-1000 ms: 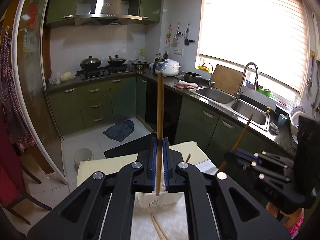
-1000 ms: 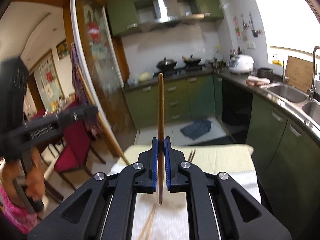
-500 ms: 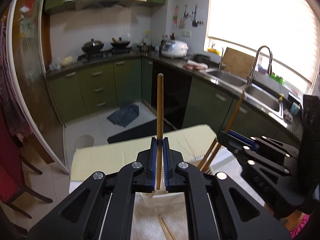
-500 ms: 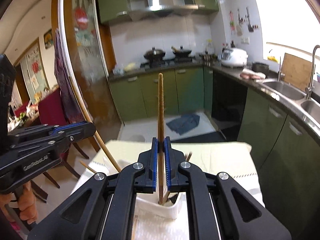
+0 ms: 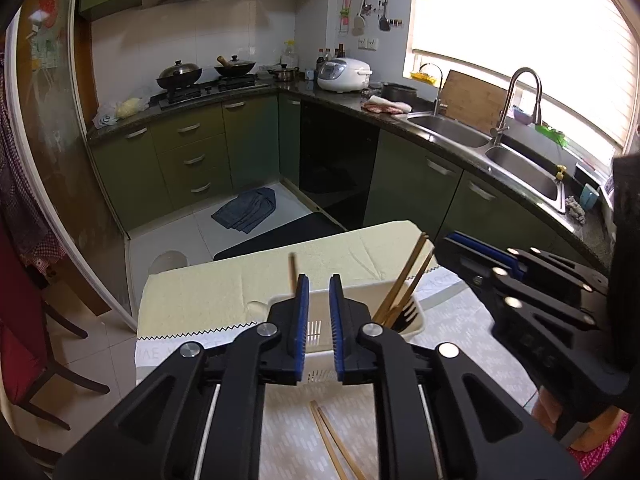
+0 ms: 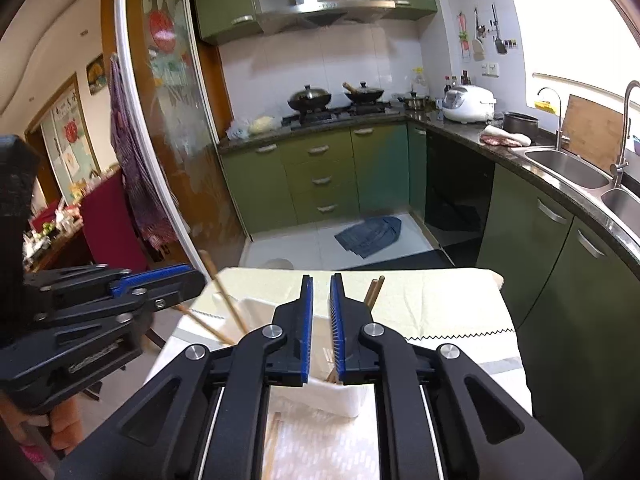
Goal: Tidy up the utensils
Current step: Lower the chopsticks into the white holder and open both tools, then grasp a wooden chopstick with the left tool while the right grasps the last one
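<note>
Both claws stand with jaws parted a narrow way and nothing between the pads: the left claw (image 5: pixel 317 320) hangs over the near wall of the basket, and the right claw (image 6: pixel 320 324) hangs over the same basket from the other side. Each claw also shows at the edge of the other's view, just beside the basket.

Largest first, the table (image 5: pixel 200 296) carries a pale yellow cloth at the far end and a patterned white one nearer. On the patterned cloth sits the basket (image 5: pixel 320 300), a white plastic tub with slotted walls. It looks light and fairly stiff, and likely to slide on the cloth if knocked.

Inside it, chopsticks (image 5: pixel 404 284) lean against the right wall with their tips well above the rim, and one more stick (image 5: pixel 293 272) stands near the left jaw. A dark fork (image 5: pixel 406 314) rests among them, tines up.

Smallest, a loose pair (image 5: pixel 332 440) of chopsticks lies flat on the cloth in front of the basket, not yet put away. I judge these thin, stiff, light and smooth, so they would roll or slip from a loose pinch. The best hold seems to be near the middle of the length, jaws across the stick, with the pads brought low to the cloth so that the stick does not skate away.
</note>
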The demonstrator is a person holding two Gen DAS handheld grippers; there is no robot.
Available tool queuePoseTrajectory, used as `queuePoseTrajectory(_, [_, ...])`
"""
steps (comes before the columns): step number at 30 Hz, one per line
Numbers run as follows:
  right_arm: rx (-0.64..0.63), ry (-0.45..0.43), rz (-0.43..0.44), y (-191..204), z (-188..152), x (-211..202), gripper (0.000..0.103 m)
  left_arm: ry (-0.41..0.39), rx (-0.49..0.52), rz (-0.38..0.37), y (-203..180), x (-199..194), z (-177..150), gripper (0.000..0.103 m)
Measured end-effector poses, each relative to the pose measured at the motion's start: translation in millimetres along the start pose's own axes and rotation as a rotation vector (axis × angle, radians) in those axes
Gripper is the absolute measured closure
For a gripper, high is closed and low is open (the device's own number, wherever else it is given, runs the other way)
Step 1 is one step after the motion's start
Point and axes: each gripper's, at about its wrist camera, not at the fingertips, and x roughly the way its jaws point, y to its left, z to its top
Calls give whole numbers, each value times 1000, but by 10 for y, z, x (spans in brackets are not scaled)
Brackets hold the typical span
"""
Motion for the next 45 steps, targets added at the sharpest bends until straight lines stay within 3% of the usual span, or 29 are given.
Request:
queuePoseTrajectory(2, [1,-21,15,7,-65,-201,82,-11,-7,-11,-17,-131,-13,87])
queuePoseTrajectory(4, [0,-35,19,-6,-194,-403,80,-15,0,-17,-52,-267,-82,71])
queuePoseTrajectory(5, [-4,-33,16,-31,-328,-518,80,-12,-2,-5,-66,-320,-148,56])
queuePoseTrajectory(6, [-9,-27,8,-43,-416,-584,80,4,-6,6,-74,-360,-263,51])
queuePoseTrajectory(8, [-8,5,-28,-135,-697,-692,80,56,-5,-1,-81,-332,-482,51])
queuePoseTrajectory(14, [69,129,-70,-505,-1370,-728,80,400,-99,-58,16,367,-1416,52])
queuePoseTrajectory(16, [103,141,-83,-635,-1494,-753,80,471,-140,-59,61,577,-1628,54])
queuePoseTrajectory(17, [114,145,-89,-682,-1543,-764,80,480,-143,-53,52,624,-1690,60])
queuePoseTrajectory(20, [139,149,-96,-790,-1629,-823,80,509,-145,-30,28,785,-1777,67])
queuePoseTrajectory(21, [142,150,-97,-832,-1633,-833,79,524,-153,-29,34,835,-1794,72])
queuePoseTrajectory(23, [145,150,-95,-864,-1650,-859,72,553,-159,-26,4,939,-1813,74])
queuePoseTrajectory(31, [134,158,-68,-780,-1560,-777,72,593,-142,26,-66,1151,-1930,78])
queuePoseTrajectory(36, [98,191,-47,-616,-1565,-643,72,595,-110,48,-96,1233,-1900,93])
queuePoseTrajectory(45, [-49,448,87,175,-1913,171,72,609,-148,57,457,996,-2027,96])
